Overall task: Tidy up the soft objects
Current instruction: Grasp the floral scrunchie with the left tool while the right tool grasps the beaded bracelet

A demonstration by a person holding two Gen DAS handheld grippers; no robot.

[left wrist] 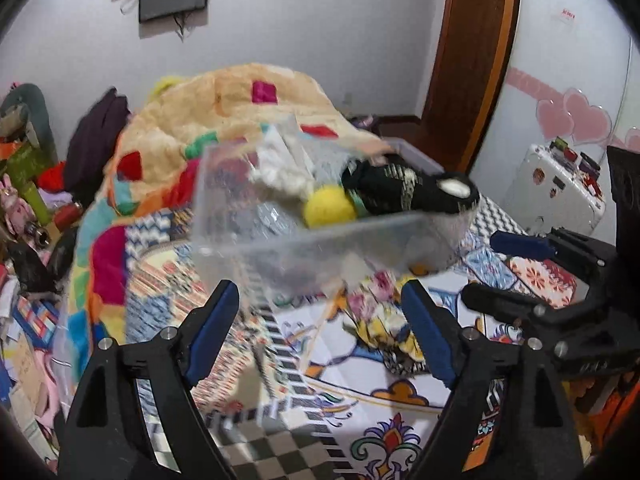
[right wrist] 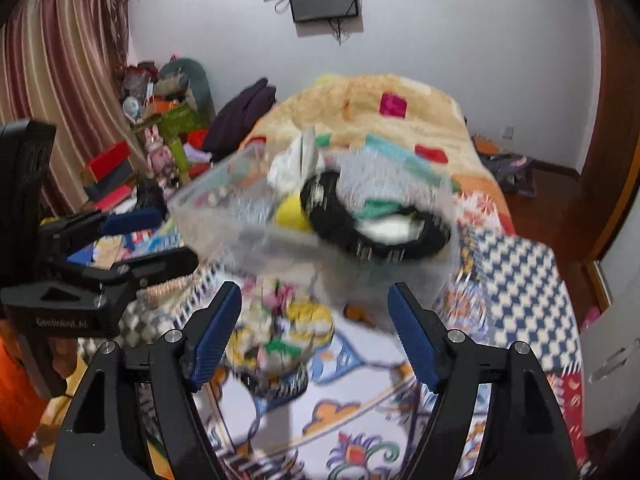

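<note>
On the patterned bedspread [left wrist: 360,364], a clear plastic bin [left wrist: 256,216] stood beyond both grippers. It held a black sock [left wrist: 404,192], a yellow pom-pom [left wrist: 328,206] and white fabric [left wrist: 280,172]. Left gripper [left wrist: 320,324] and right gripper [right wrist: 316,328] were spread wide, holding nothing; a crumpled floral cloth [right wrist: 280,328] lay near them.

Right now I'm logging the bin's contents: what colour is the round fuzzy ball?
Yellow ball, clearest in the left wrist view.
</note>
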